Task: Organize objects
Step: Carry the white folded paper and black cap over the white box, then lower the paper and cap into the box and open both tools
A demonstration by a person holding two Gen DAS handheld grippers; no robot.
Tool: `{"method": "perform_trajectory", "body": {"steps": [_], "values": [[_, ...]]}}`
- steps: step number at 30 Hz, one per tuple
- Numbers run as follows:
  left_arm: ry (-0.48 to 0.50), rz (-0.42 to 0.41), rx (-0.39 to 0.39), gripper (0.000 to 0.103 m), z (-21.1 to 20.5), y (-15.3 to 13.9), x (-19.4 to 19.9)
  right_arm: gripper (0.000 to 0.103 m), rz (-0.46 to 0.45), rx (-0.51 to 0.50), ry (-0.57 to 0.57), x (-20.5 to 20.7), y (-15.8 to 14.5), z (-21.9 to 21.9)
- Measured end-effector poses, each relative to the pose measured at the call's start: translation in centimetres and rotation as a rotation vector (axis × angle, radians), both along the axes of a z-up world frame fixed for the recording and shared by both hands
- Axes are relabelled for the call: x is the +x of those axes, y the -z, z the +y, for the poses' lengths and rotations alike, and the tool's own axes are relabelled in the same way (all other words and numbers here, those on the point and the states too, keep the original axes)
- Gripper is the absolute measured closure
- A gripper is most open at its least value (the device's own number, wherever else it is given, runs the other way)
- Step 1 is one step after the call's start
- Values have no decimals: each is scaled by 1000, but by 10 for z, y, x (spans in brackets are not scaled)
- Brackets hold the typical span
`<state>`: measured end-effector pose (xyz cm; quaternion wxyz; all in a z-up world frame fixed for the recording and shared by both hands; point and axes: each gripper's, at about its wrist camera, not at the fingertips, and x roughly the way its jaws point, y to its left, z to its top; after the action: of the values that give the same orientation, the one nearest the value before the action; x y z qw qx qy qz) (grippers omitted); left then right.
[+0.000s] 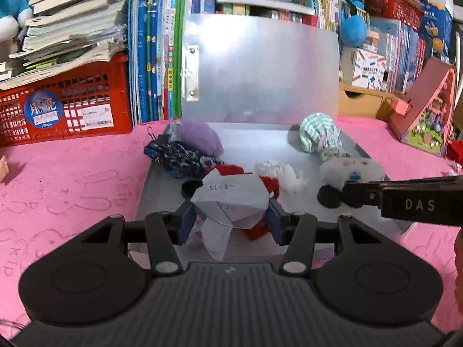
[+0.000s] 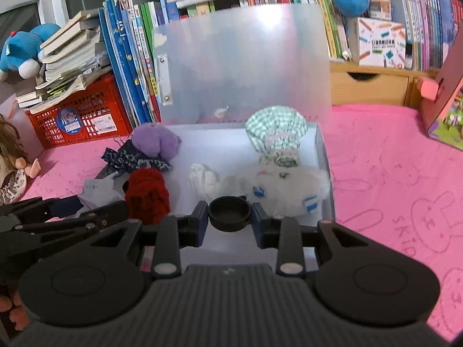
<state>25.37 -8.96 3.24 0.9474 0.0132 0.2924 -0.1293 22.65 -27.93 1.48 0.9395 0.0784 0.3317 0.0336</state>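
My left gripper (image 1: pixel 231 217) is shut on a folded white paper (image 1: pixel 228 202) printed with a sum, low over the front of an open translucent box (image 1: pixel 254 141). My right gripper (image 2: pixel 230 217) is shut on a small black round lid (image 2: pixel 230 212) over the box's front right; in the left wrist view the right gripper (image 1: pixel 344 195) and the lid (image 1: pixel 328 198) come in from the right. In the box lie a red knit piece (image 2: pixel 147 193), a purple fluffy ball (image 2: pixel 156 143), a dark blue patterned cloth (image 1: pixel 176 157), a white wad (image 1: pixel 282 175), a green checked cloth (image 2: pixel 275 128) and a white plush (image 2: pixel 289 185).
The box's lid (image 2: pixel 243 63) stands upright behind it. A red crate (image 1: pixel 66 107) under stacked books and a row of upright books (image 1: pixel 153 49) stand at the back left. A wooden drawer (image 2: pixel 370 86) and a pink house-shaped box (image 1: pixel 425 107) are at the right. Pink mat (image 2: pixel 390 156) surrounds everything.
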Motion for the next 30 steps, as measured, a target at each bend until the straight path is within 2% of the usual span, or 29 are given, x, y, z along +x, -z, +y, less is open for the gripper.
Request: {"method": "perform_trajectory", "body": {"steps": [15, 21, 30], "values": [[-23, 41, 22, 45, -6, 18, 24, 66, 50, 5, -28, 25, 18, 8], [-18, 36, 50, 45, -8, 20, 25, 66, 52, 2, -36, 26, 20, 10], [-16, 37, 50, 45, -8, 20, 26, 66, 62, 10, -44, 27, 24, 11]]}}
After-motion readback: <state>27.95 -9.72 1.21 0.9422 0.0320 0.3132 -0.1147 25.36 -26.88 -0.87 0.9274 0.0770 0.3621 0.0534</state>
